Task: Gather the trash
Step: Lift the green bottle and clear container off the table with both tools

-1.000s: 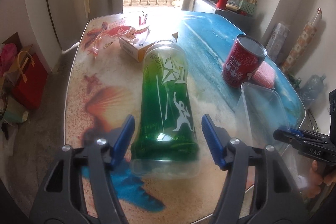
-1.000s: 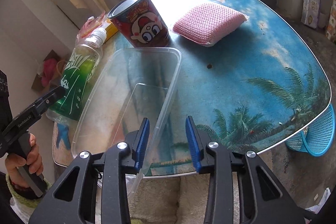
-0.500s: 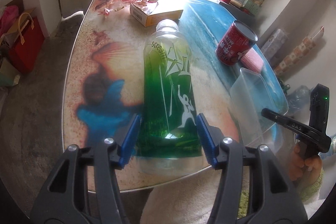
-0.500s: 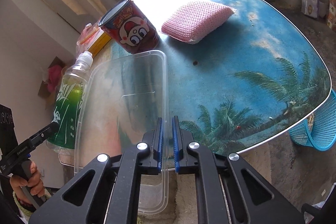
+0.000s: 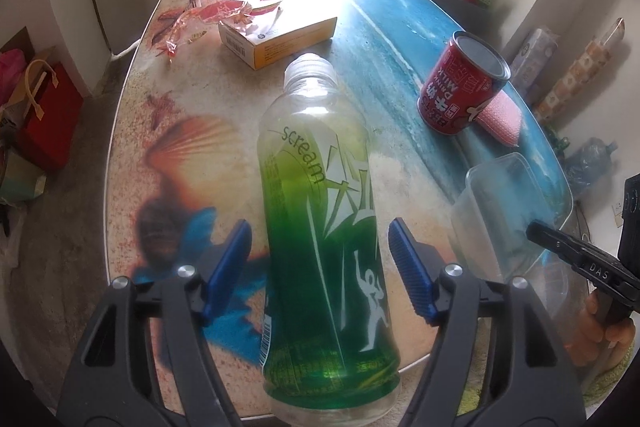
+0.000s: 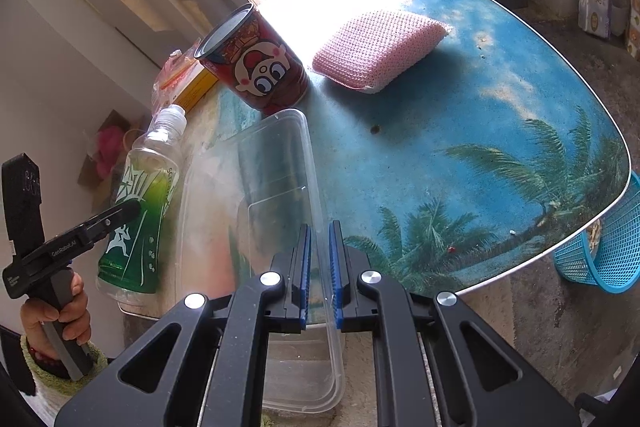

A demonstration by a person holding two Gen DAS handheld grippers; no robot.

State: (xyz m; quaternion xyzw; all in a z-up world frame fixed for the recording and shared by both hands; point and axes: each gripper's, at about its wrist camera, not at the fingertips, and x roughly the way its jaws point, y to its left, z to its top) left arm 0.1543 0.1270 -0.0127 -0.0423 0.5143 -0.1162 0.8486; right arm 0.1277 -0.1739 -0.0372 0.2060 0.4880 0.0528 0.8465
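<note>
A green plastic bottle (image 5: 324,227) lies on the table with its cap pointing away; it also shows in the right wrist view (image 6: 140,211). My left gripper (image 5: 320,267) is open, its blue pads on either side of the bottle and apart from it. My right gripper (image 6: 319,275) is shut on the rim of a clear plastic container (image 6: 256,195), which overhangs the table's near edge. The container also shows in the left wrist view (image 5: 504,203). A red milk can (image 5: 460,87) stands behind it.
A pink sponge (image 6: 376,47) lies beside the red can (image 6: 256,63). A yellow carton (image 5: 276,35) and red wrappers (image 5: 208,15) lie at the table's far end. A blue basket (image 6: 604,251) stands on the floor by the table's right edge. Bags (image 5: 36,107) stand on the floor at left.
My left gripper's jaws have opened wider around the bottle, which now looks free. My right gripper closed on the container's rim a second ago and stays shut on it.
</note>
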